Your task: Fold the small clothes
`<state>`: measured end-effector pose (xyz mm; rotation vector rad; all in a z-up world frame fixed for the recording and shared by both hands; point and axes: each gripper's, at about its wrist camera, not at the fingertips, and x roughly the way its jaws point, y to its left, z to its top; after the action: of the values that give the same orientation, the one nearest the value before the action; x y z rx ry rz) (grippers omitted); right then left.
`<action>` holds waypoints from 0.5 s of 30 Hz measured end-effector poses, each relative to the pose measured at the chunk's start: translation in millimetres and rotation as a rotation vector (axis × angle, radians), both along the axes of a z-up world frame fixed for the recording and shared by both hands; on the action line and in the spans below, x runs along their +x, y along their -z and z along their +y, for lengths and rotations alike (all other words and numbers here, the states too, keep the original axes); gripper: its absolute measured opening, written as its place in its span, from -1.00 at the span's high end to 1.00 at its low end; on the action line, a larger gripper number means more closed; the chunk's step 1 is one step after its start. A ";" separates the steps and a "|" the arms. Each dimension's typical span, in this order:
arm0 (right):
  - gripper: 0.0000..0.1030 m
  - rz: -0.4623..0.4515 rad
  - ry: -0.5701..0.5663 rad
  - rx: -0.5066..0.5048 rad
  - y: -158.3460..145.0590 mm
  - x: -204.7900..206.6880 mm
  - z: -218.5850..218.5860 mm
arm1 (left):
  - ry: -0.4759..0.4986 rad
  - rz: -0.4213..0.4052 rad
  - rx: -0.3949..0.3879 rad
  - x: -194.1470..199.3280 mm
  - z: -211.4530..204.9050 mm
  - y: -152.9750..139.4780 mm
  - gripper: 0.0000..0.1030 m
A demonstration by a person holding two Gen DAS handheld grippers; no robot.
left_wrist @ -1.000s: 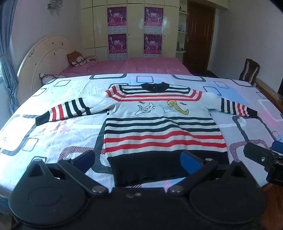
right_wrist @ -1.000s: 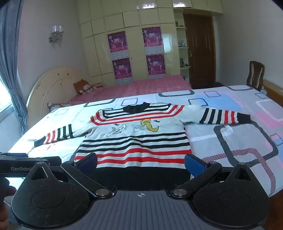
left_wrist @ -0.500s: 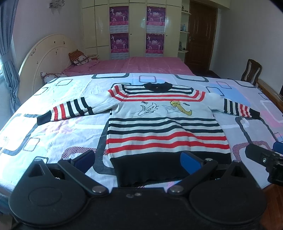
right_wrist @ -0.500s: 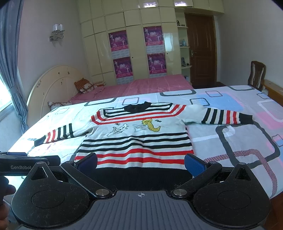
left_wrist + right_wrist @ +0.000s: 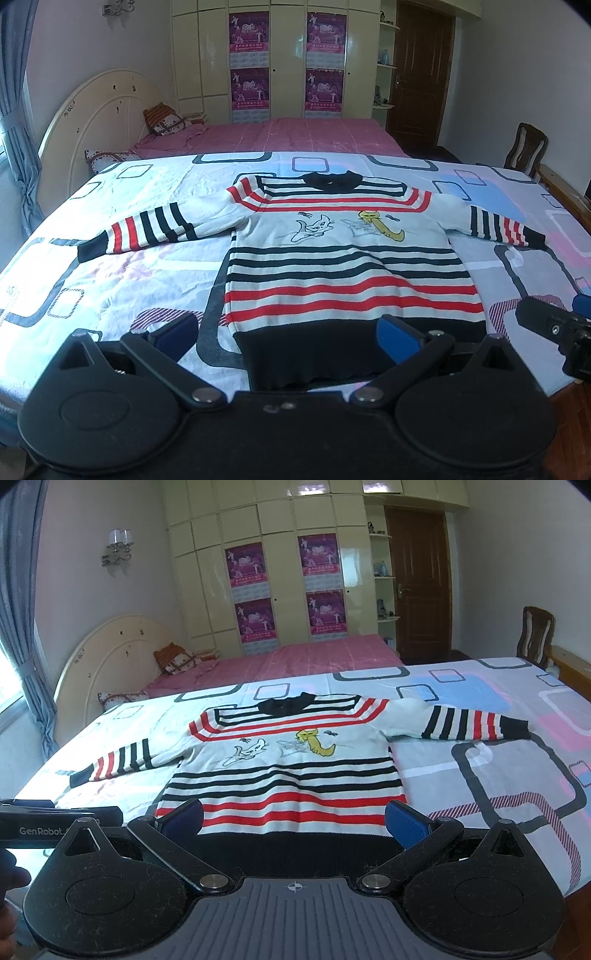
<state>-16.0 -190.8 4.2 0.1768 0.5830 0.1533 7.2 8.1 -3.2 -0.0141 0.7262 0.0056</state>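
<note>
You have a wide bed covered by a pale quilt printed with rounded rectangles point(image 5: 122, 266), and the small knitted sweater with red, black and white stripes and a black collar point(image 5: 343, 258) lies flat on it, front up, hem toward you and both sleeves spread out sideways. It looks like a soft, light, limp knit that will sag and stretch rather than hold a shape, so take it where the fabric is thickest: the black ribbed hem corners point(image 5: 258, 354) or the dark sleeve cuffs point(image 5: 517, 727). Your left gripper point(image 5: 286, 334) and right gripper point(image 5: 293, 819) both hover at the near edge with fingers spread wide and nothing between them, the blue pads point(image 5: 404, 825) just above the hem.
</note>
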 end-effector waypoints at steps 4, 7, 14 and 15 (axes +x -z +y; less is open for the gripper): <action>-1.00 0.004 0.005 0.005 1.5 2.6 -1.2 | -0.004 -0.006 -0.007 4.6 6.4 1.8 -1.00; -1.00 0.004 0.010 0.001 1.8 4.1 0.4 | -0.007 0.000 -0.012 8.7 10.7 3.2 -1.00; -1.00 -0.001 0.017 -0.002 2.1 9.2 2.4 | -0.008 0.015 -0.010 10.7 11.5 3.7 -1.00; -1.00 -0.001 0.017 -0.002 2.0 9.3 2.3 | -0.009 0.002 -0.018 12.3 13.3 3.8 -1.00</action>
<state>-6.7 -188.5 2.2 0.1793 0.5806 0.1359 19.5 21.4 -6.9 -0.0344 0.7281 0.0074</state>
